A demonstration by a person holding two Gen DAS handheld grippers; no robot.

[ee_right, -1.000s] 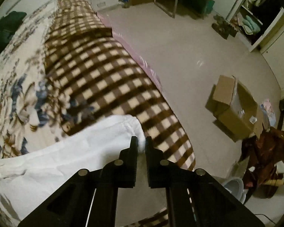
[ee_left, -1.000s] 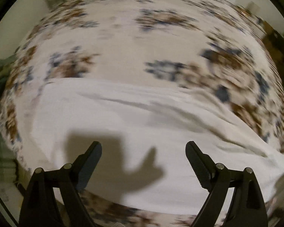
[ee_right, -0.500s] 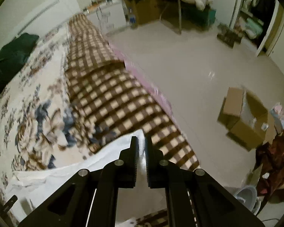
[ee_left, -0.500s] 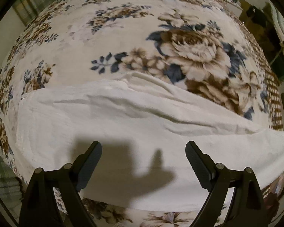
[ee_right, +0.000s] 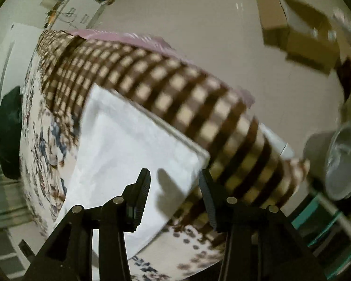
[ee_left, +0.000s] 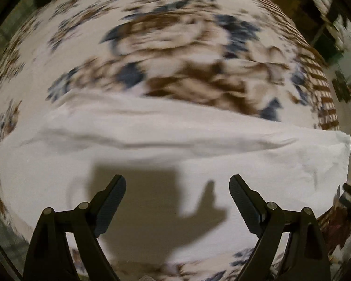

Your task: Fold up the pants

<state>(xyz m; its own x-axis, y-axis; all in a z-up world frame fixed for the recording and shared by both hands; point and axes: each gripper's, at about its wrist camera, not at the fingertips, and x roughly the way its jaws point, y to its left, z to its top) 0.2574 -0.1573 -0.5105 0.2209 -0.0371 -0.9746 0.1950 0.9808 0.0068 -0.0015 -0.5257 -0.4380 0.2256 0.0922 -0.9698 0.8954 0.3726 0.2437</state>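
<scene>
We see the white pants (ee_left: 175, 145) lying flat on the flowered bedspread (ee_left: 170, 46). Our left gripper (ee_left: 176, 185) hangs wide apart above them, and our right gripper (ee_right: 174, 175) is opening, pressing on nothing.

Pants (ee_left: 175, 145): white matt cloth, creased; bedspread (ee_left: 175, 35): soft floral fabric.

White pants (ee_left: 175, 140) lie flat, lightly creased, across the floral bedspread (ee_left: 170, 42).
</scene>
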